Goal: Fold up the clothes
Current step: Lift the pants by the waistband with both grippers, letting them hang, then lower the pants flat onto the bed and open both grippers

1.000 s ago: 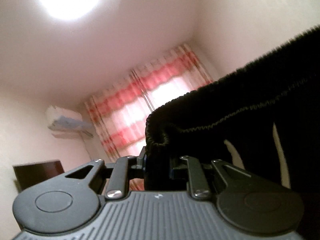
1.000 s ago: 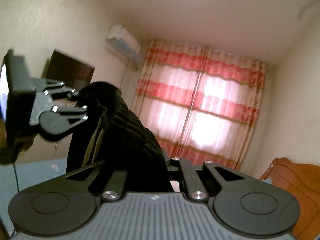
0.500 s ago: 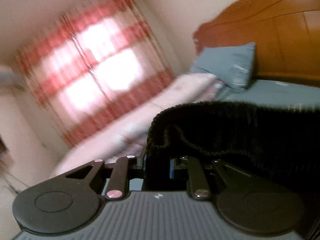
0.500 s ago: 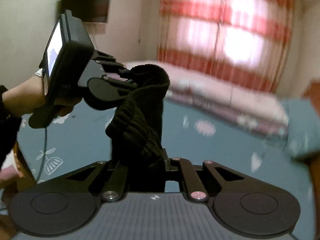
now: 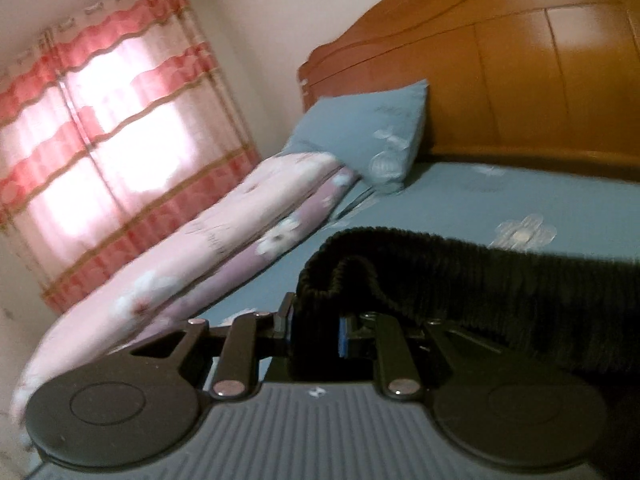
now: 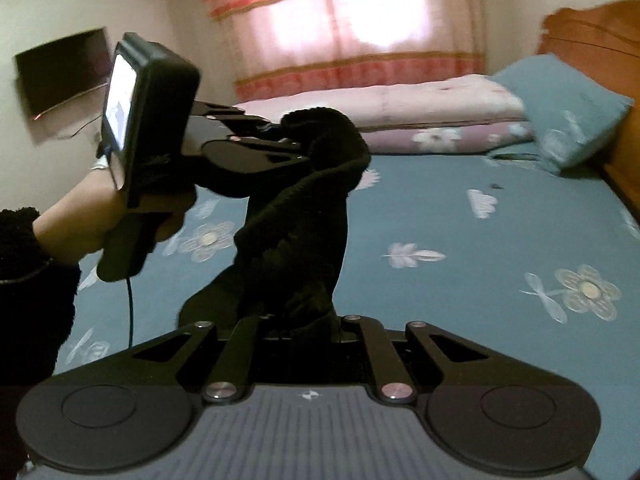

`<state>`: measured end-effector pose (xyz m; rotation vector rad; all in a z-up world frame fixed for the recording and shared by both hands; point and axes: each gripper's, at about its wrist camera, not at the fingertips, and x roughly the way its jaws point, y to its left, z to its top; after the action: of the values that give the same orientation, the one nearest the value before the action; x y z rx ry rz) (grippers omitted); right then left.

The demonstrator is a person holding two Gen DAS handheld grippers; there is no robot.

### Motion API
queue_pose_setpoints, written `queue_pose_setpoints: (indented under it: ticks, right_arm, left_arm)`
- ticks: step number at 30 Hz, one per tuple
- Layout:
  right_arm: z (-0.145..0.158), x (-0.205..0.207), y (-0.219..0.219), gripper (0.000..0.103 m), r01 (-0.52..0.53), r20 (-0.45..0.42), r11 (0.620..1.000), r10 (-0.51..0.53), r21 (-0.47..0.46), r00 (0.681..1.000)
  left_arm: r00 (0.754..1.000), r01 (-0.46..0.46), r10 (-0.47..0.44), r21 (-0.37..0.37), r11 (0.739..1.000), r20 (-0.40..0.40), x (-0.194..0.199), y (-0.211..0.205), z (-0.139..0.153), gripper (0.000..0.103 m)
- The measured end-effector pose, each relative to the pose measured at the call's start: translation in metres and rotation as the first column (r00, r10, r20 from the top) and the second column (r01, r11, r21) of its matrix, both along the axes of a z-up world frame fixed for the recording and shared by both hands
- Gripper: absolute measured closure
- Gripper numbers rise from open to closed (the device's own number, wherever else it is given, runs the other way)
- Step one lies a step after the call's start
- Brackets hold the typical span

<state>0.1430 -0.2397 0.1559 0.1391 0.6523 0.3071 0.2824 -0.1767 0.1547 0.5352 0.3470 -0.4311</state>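
Above blue bedsheet (image 6: pixel 460 216): black ribbed knit garment (image 6: pixel 304 216) bunched, clamped between left gripper (image 6: pixel 298 144) and right gripper (image 6: pixel 298 326).

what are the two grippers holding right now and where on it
Both are shut on one black knit garment: the left gripper pinches one end of its ribbed edge, the right gripper the other.

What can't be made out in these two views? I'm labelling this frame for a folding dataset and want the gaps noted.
- Left wrist view: the black garment runs off the right edge and hides the left gripper pads.
- Right wrist view: the garment's lower part is hidden behind the right gripper; its type is unclear.
- Right wrist view: the person's sleeve is cut by the left edge.
- Both views: motion blur smears the curtain.
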Motion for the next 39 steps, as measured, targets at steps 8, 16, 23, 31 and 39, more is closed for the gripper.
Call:
queue_pose_setpoints:
  ticks: [8,16,23,31,39]
  right_arm:
    - [-0.002,0.015,-0.076,0.091,0.186,0.031,0.982,-0.187,0.037,0.982]
    - [-0.09,0.041,-0.134,0.091,0.342,-0.122,0.938,-0.334,0.052,0.935]
    - [-0.183,0.052,-0.174,0.091,0.466,-0.324,0.875,-0.408,0.129,0.854]
    - [-0.214,0.027,-0.216,0.088,0.613,-0.363,0.784,-0.546,0.095,0.755]
    - [-0.23,0.007,-0.222,0.045,0.689,-0.367,0.725,-0.635,0.022,0.68]
  left_arm:
    - [0.992,0.123,-0.121,-0.063,0.99,0.031,0.014,-0.108,-0.004,0.086]
    - [0.976,0.183,-0.186,-0.039,0.982,-0.112,0.041,-0.185,-0.094,0.085]
    - [0.946,0.226,-0.209,0.041,0.973,-0.249,0.052,-0.224,-0.18,0.085]
    - [0.94,0.221,-0.2,0.05,0.974,-0.275,0.064,-0.262,-0.197,0.037]
    - [0.948,0.206,-0.175,0.091,0.974,-0.267,0.052,-0.214,-0.193,0.034]
